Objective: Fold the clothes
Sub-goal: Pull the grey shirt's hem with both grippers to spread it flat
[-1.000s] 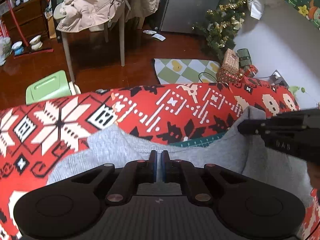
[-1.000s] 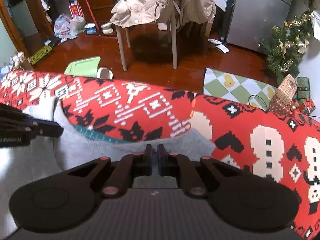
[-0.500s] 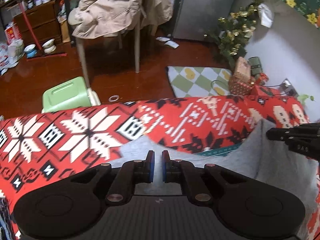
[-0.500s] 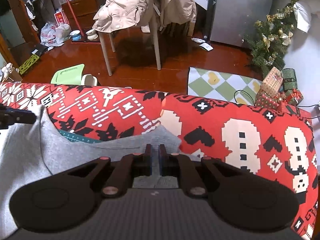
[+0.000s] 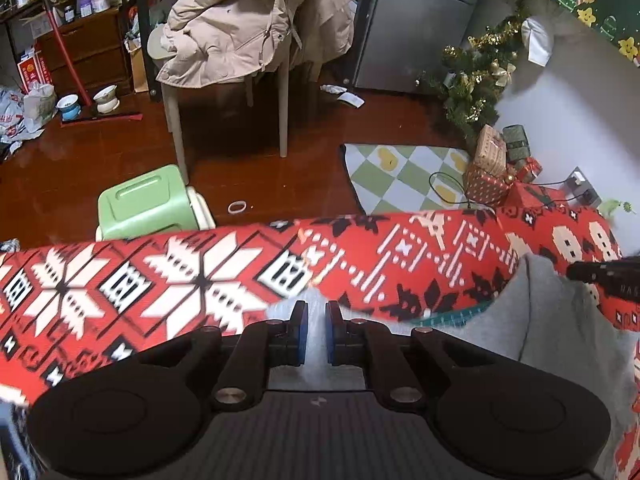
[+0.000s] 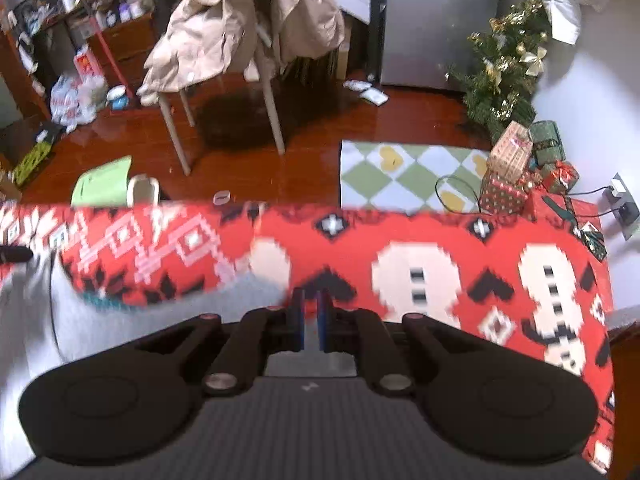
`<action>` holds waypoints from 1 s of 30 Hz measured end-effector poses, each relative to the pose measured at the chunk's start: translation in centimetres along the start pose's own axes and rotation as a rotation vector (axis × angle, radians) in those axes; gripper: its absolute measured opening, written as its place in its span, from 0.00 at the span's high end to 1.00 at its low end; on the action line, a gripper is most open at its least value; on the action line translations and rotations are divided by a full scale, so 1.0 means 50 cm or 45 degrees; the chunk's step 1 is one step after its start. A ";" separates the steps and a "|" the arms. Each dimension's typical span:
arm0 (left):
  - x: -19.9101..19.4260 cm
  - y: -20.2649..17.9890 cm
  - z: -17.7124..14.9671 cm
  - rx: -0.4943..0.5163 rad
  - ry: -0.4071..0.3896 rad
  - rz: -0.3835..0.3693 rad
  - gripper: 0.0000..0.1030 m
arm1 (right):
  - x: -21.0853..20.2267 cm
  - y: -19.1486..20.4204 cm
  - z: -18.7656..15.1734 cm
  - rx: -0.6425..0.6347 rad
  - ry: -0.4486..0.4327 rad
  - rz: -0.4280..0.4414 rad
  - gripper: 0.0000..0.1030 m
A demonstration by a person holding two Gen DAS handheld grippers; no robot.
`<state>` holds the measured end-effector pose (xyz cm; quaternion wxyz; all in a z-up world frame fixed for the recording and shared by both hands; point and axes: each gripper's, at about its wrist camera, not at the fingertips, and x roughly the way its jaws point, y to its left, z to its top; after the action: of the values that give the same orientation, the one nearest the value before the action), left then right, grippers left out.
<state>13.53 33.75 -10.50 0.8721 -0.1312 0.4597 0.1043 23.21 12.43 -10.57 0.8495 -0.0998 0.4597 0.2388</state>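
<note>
Left gripper (image 5: 316, 334) and right gripper (image 6: 311, 326), jaws each pinching the grey garment (image 5: 560, 328)

A red patterned cloth (image 5: 200, 276) covers the near surface. Beyond it, a green stool (image 5: 148, 200) at left, a coat-draped chair (image 5: 248, 40) far, a checked mat (image 5: 404, 172) and Christmas tree (image 5: 476, 80) right.

The left gripper (image 5: 316, 334) and right gripper (image 6: 311, 322), both pinching the grey garment (image 5: 560, 320), now sit further apart, stretching it wider. Far less grey shows ahead of each gripper over the red cloth (image 5: 200, 272). The right gripper's tip now sits at the far right edge of the left view.
</note>
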 end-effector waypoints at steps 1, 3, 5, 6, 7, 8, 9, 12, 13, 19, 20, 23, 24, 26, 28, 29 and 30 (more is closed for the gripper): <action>-0.004 0.003 -0.007 0.001 0.005 0.009 0.92 | 0.000 0.001 -0.009 -0.026 0.015 0.005 0.94; -0.010 0.008 -0.021 0.000 0.021 0.031 0.92 | 0.002 0.010 -0.020 -0.087 0.025 -0.006 0.94; -0.012 0.016 -0.035 -0.004 0.043 0.052 0.92 | 0.013 0.015 -0.022 -0.108 0.029 0.013 0.94; -0.013 0.020 -0.041 -0.008 0.054 0.063 0.92 | 0.020 0.017 -0.022 -0.111 0.033 0.022 0.94; -0.015 0.024 -0.047 -0.012 0.065 0.075 0.92 | 0.028 0.017 -0.021 -0.118 0.030 0.019 0.95; -0.016 0.027 -0.051 -0.015 0.071 0.085 0.92 | 0.036 0.017 -0.019 -0.124 0.028 0.015 0.96; -0.018 0.029 -0.055 -0.014 0.075 0.093 0.92 | 0.043 0.016 -0.017 -0.128 0.026 0.012 0.96; -0.027 0.036 -0.062 -0.016 0.074 0.118 0.92 | 0.052 0.001 -0.003 -0.089 0.012 -0.016 0.94; -0.031 0.039 -0.065 -0.017 0.071 0.126 0.92 | 0.048 -0.006 -0.001 -0.075 0.004 -0.034 0.93; -0.065 0.043 -0.079 -0.055 0.061 0.090 0.92 | -0.006 -0.020 -0.036 -0.066 0.013 -0.010 0.93; -0.068 0.039 -0.085 -0.049 0.067 0.084 0.92 | -0.012 -0.017 -0.047 -0.081 0.028 0.001 0.93; -0.073 0.028 -0.101 -0.028 0.084 0.075 0.92 | -0.017 -0.008 -0.075 -0.130 0.067 0.007 0.93; -0.074 0.026 -0.106 -0.019 0.089 0.079 0.92 | -0.012 -0.008 -0.077 -0.129 0.068 -0.004 0.93; -0.075 0.020 -0.116 -0.003 0.099 0.085 0.92 | 0.000 -0.023 -0.067 -0.072 0.051 -0.018 0.94; -0.083 0.021 -0.122 -0.017 0.095 0.084 0.92 | 0.010 -0.038 -0.057 -0.015 0.034 -0.031 0.94; -0.087 0.023 -0.125 -0.023 0.093 0.087 0.92 | 0.006 -0.045 -0.050 0.010 0.024 -0.032 0.95; -0.093 0.025 -0.128 -0.029 0.087 0.088 0.92 | 0.003 -0.051 -0.043 0.036 0.013 -0.033 0.94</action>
<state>5.64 32.55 -10.29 0.8502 -0.1288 0.4923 0.1352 22.96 9.41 -12.01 0.8515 -0.0949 0.4662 0.2207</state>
